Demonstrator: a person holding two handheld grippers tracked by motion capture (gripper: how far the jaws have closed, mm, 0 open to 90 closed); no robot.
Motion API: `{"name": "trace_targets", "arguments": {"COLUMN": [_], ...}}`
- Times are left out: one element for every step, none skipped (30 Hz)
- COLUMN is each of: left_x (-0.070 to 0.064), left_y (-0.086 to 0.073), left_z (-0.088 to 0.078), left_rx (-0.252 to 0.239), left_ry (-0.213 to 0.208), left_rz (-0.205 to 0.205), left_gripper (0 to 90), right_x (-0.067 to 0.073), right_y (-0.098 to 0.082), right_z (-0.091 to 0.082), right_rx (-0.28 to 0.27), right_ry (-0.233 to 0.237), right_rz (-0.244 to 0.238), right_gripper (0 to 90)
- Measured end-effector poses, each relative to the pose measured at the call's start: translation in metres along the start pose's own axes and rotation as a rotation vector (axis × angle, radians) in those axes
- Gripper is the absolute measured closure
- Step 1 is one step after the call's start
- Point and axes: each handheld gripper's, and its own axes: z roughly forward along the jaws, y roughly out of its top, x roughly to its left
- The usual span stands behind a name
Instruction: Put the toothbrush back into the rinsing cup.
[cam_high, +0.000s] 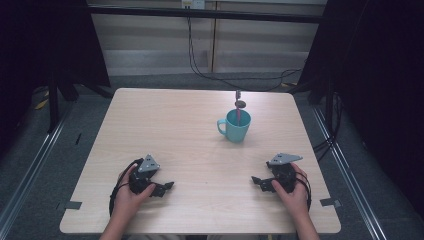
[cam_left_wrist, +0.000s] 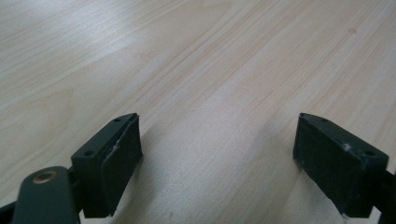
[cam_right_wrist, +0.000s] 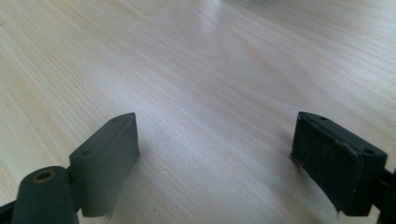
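The left tool is lying on the bench at about 7 o'clock, a hand wrapped over it, its jaws pointing across toward 3 o'clock. In the left gripper view those jaws are standing wide apart, with bare pale wood showing between them and nothing in the gap.

Toward 1 o'clock from the bench's middle, the mug is standing upright, mouth up, its handle sticking out toward 9 o'clock. A spoon is standing in it; its long axis is running nearly upright, leaning slightly toward 12 o'clock, and a round dark end is showing above the rim. The mug is sitting well apart from both tools.

The right tool is resting at about 5 o'clock under the other hand, jaws pointing toward 9 o'clock, facing the left tool across a stretch of wood. In the right gripper view its jaws are gaping wide, holding nothing.

The bench is a light wood-grain board with rounded corners. Around it, grey floor is showing, with metal rails running along both sides. Dark curtains are hanging at the left and right, pale panels are standing at the back, and black cables are trailing down behind the bench.
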Motion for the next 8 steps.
{"name": "trace_targets", "arguments": {"left_x": [-0.0001,0.0000,0.0001,0.0002,0.0002,0.0001,0.0001,0.0001], "left_y": [0.0000,-0.0002,-0.0002,-0.0002,-0.0002,-0.0002,-0.0002,-0.0002], "left_z": [0.0000,-0.0002,-0.0003,-0.0003,-0.0003,-0.0002,-0.0002,-0.0001], "left_rx": [0.000,0.001,0.002,0.002,0.002,0.001,0.001,0.000], "left_ry": [0.000,0.000,0.000,-0.001,0.000,-0.001,-0.001,-0.001], "left_rz": [0.000,0.001,0.001,0.001,0.002,0.000,0.000,0.001], "left_gripper": [15.0,15.1,15.1,15.1,15.0,15.0,15.0,15.0], "right_x": [-0.0001,-0.0001,-0.0002,-0.0002,-0.0002,-0.0002,-0.0002,-0.0002], "right_y": [0.0000,0.0000,0.0000,0.0000,0.0000,0.0000,0.0000,0.0000], "right_z": [0.0000,0.0000,0.0001,0.0001,0.0001,0.0001,0.0001,0.0000], "right_rx": [0.000,0.000,-0.001,-0.001,-0.001,-0.001,-0.001,0.001], "right_ry": [0.000,0.000,0.001,0.000,0.001,0.001,0.001,0.001], "right_rz": [0.000,0.000,0.000,0.000,0.000,0.000,0.000,0.002], "right_gripper": [14.0,13.9,13.9,13.9,13.9,13.8,13.8,13.8]}}
